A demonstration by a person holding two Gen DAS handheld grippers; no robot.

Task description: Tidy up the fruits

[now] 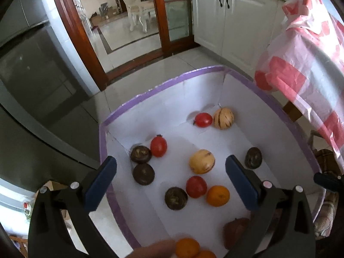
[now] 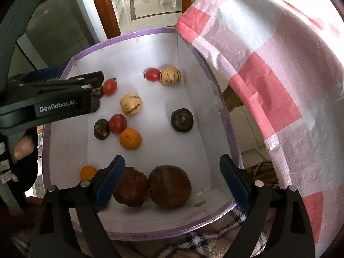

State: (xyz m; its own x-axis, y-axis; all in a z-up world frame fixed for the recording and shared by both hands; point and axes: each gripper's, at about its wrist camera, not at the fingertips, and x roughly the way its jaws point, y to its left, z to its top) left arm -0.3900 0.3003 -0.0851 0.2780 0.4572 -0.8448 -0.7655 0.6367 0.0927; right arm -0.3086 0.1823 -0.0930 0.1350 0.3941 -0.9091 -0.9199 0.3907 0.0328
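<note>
So fruit is all loose in the white box (image 2: 193,49) with the purple rim, nothing sorted yet as far as I can judge: two big brown fruits (image 2: 169,186) touching at the near wall, an orange (image 2: 130,138) touching a red tomato (image 2: 117,123) and a dark round fruit (image 2: 101,129) mid-floor, a striped yellow melon (image 2: 131,104) just beyond, another striped one (image 2: 171,75) beside a tomato at the far wall, one dark fruit (image 2: 182,120) alone toward the right. Both tongs wide, nothing between the pads. My right gripper (image 2: 172,182) hangs over the two brown fruits, pointing steeply down; my left gripper (image 1: 172,182) sits over the mid cluster, with the tomato (image 1: 196,186), the orange (image 1: 218,195) and a dark fruit (image 1: 176,198) between its fingers. Best next move, I reckon: drop the right straight down on the right-hand brown fruit, pads either side of its widest part, close gently since it looks soft-skinned. Left should pick one fruit off the cluster's edge, not the middle, or neighbours roll. Round fruit on a smooth floor, so expect skating. A checked pink and white cloth (image 2: 268,86) hangs beside the box's right wall; keep the right tongs off it.
</note>
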